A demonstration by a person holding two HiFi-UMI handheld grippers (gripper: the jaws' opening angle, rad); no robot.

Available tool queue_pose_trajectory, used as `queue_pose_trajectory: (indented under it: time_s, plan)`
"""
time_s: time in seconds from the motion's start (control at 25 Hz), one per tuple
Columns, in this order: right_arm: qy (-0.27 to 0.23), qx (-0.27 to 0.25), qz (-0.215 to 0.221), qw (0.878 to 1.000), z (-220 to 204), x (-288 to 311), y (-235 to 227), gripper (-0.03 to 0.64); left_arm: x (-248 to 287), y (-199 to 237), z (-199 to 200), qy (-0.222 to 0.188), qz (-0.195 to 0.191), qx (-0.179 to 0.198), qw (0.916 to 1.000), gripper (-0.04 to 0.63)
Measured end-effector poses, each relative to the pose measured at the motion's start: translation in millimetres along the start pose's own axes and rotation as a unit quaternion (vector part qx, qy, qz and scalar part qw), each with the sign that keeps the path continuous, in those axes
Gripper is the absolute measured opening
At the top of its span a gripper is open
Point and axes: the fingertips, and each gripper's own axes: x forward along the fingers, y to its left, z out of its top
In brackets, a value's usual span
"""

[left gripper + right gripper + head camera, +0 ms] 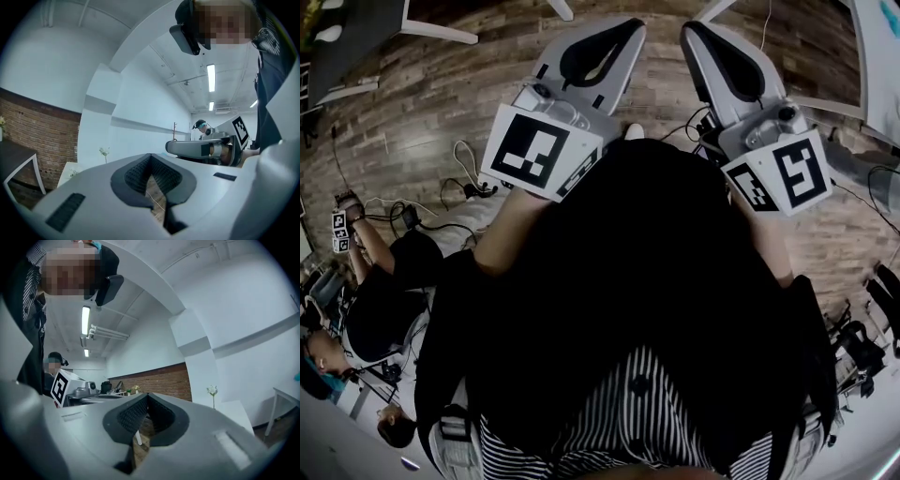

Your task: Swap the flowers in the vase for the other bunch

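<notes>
Both grippers are held out level over the wooden floor [431, 103], side by side. The left gripper [635, 25] has its jaws closed tip to tip with nothing between them, as the left gripper view [151, 155] also shows. The right gripper [687, 28] is likewise shut and empty, also seen in its own view [148, 393]. A small white flower [104, 151] stands far off by the white wall. The right gripper view shows a white flower [212, 390] by a pillar and small flowers [135, 388] on a distant table. No vase can be made out.
Cables [464, 183] lie on the floor to the left. White table legs [441, 33] stand at the far left and a white table [874, 56] at the right. Other people [380, 281] sit at the lower left. A brick wall [164, 380] runs behind.
</notes>
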Motion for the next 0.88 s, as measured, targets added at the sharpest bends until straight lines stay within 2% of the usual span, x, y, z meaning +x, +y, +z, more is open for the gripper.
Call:
queue_pose_trajectory:
  time_s: [0.16, 0.32, 0.48, 0.88]
  plan:
    - [-0.005, 0.012, -0.002, 1.0, 2.1, 1.4, -12.7, 0.002, 8.2, 7.2, 1.7, 0.004, 0.004, -0.003, 1.0, 0.005]
    - [0.003, 0.018, -0.004, 1.0, -2.4, 20.6, -31.6, 0.002, 21.9, 33.8, 4.0, 0.001, 0.012, -0.012, 0.9999, 0.005]
    - [0.008, 0.021, -0.02, 1.0, -3.7, 47.7, -56.9, 0.002, 45.5, 59.7, -3.7, 0.004, -0.011, -0.024, 0.9996, 0.004]
    - [0.025, 0.021, -0.046, 0.998, 20.3, 159.7, -142.2, 0.002, 129.9, 177.4, 29.5, -0.013, -0.05, -0.031, 0.9982, 0.005]
